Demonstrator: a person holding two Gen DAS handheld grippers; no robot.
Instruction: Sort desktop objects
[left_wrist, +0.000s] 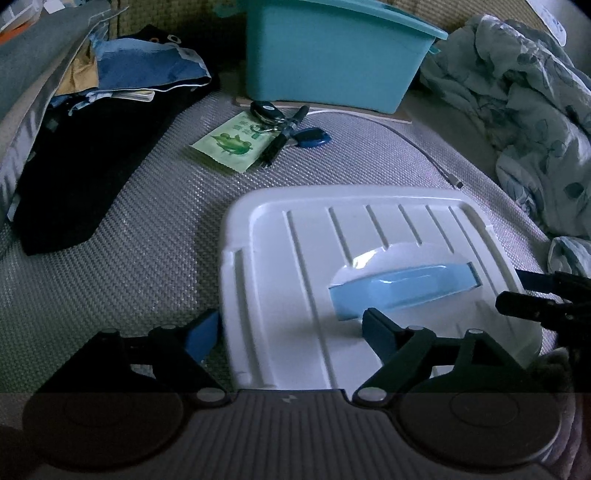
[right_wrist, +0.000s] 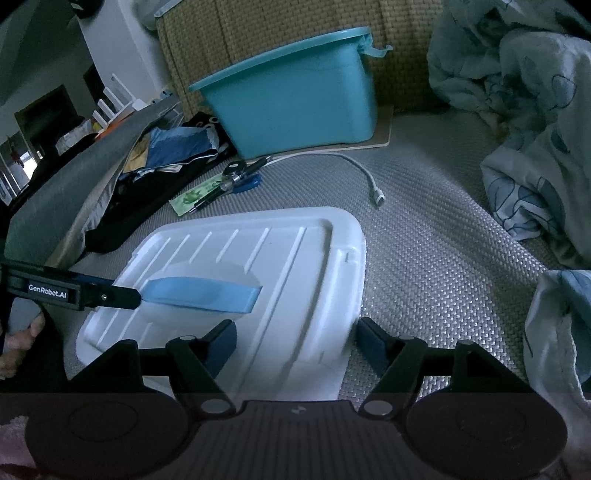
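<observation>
A white box lid (left_wrist: 303, 266) with a light blue handle (left_wrist: 399, 291) lies flat on the woven mat; it also shows in the right wrist view (right_wrist: 295, 266). My left gripper (left_wrist: 291, 328) is open, its jaws astride the lid's near left edge. My right gripper (right_wrist: 295, 343) is open over the lid's near right edge. A teal bin (left_wrist: 332, 55) stands open at the back. In front of it lie a green sachet (left_wrist: 229, 142), a black pen (left_wrist: 284, 134), a car key fob (left_wrist: 264, 110) and a blue tag (left_wrist: 314, 137).
A white cable (right_wrist: 365, 177) lies on the mat right of the small items. A crumpled floral blanket (left_wrist: 524, 92) fills the right side. Dark clothing and bags (left_wrist: 92, 147) are piled on the left. The bin stands on a thin board (right_wrist: 384, 136).
</observation>
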